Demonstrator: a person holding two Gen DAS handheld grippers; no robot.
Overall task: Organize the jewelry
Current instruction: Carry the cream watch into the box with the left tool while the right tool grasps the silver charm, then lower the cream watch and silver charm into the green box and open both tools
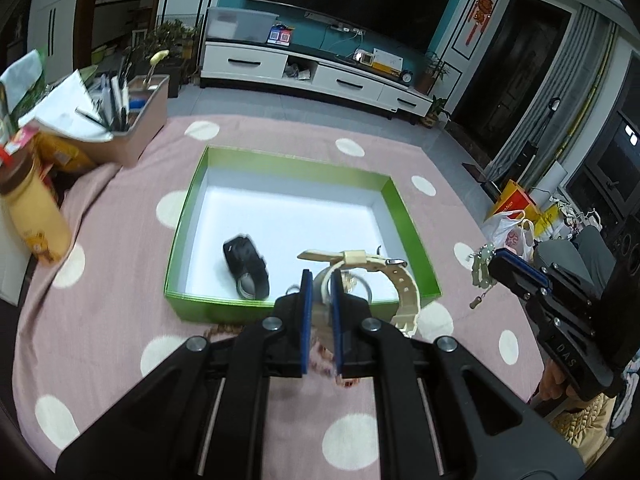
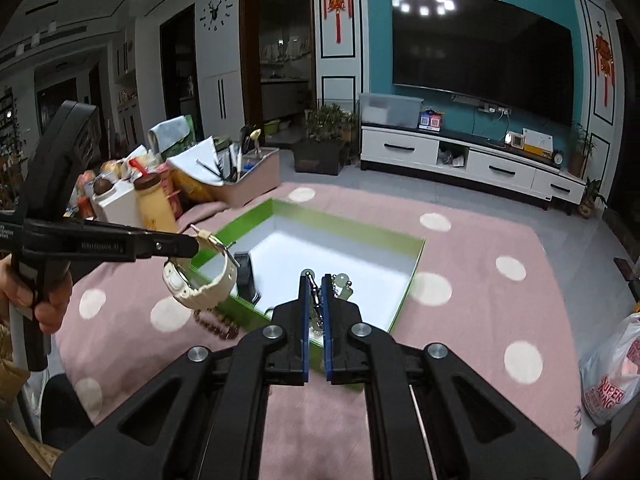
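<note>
Cream watch (image 1: pixel 372 276) hangs over the green box's (image 1: pixel 404 208) near wall, pinched in my left gripper (image 1: pixel 320 292); black watch (image 1: pixel 246 266) already inside. Right gripper (image 2: pixel 316 292) is clamped on a jade-bead charm (image 2: pixel 340 282). Risk: the swinging strap snags the wall and drops outside.

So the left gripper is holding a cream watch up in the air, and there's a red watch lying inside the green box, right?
Nearly. The watch lying in the green box is black, not red; the left wrist view shows it clearly. The left gripper does hold the cream watch in the air.
</note>
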